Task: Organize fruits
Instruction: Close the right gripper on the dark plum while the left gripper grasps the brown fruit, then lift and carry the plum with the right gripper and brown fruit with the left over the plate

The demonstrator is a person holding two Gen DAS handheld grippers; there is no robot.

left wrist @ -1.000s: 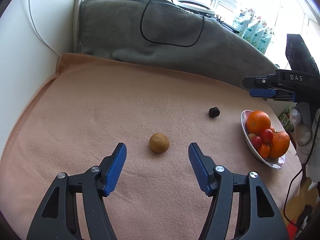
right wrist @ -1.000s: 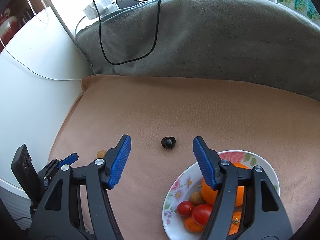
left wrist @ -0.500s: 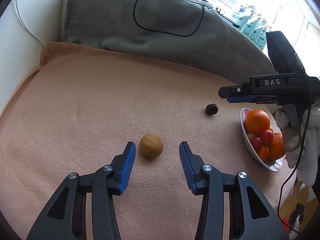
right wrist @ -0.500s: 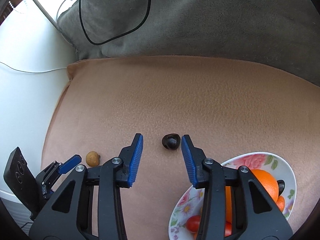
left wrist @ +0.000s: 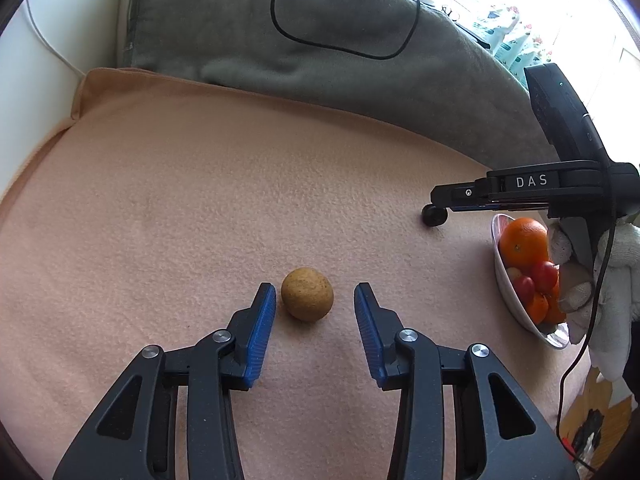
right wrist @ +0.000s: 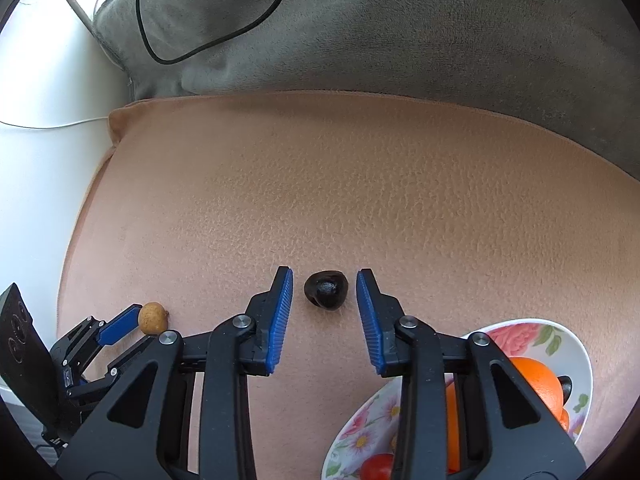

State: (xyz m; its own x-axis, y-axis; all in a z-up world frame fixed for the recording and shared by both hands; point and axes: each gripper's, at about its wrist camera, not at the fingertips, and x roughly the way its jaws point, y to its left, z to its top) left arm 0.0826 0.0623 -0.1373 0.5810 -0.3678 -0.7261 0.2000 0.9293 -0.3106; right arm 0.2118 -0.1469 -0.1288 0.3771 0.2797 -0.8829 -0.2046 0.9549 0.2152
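Both grippers are closing in on loose fruit at once, and the job now is to finish each pinch cleanly.

The left gripper (left wrist: 315, 300) has its jaws spread, though they have just been closing. The round tan fruit (left wrist: 307, 294) sits between the blue pads, nearly touching the pad at its 9 o'clock, with a clear gap to the one at its 3 o'clock. It would be wise to shift the gripper slightly toward 3 o'clock before squeezing, so that both pads meet the fruit together and do not roll it off across the peach blanket (left wrist: 200, 208).

The right gripper (right wrist: 325, 286) has likewise just been closing. Its jaws remain parted, with the small dark fruit (right wrist: 326, 290) between the tips and a sliver of blanket showing on each side. This one looks well centred. The fruit is small, so the tips should reach past its middle before they close.

The tan fruit is near-spherical and matt, with a finely speckled skin; I cannot name it with certainty. The dark one is glossy, almost black, and slightly heart-shaped, possibly a plum or a chestnut. Both likely belong in the floral bowl (right wrist: 552, 340), at 4 o'clock from the dark fruit, which already holds oranges (right wrist: 536, 384) and cherry tomatoes (right wrist: 378, 466).
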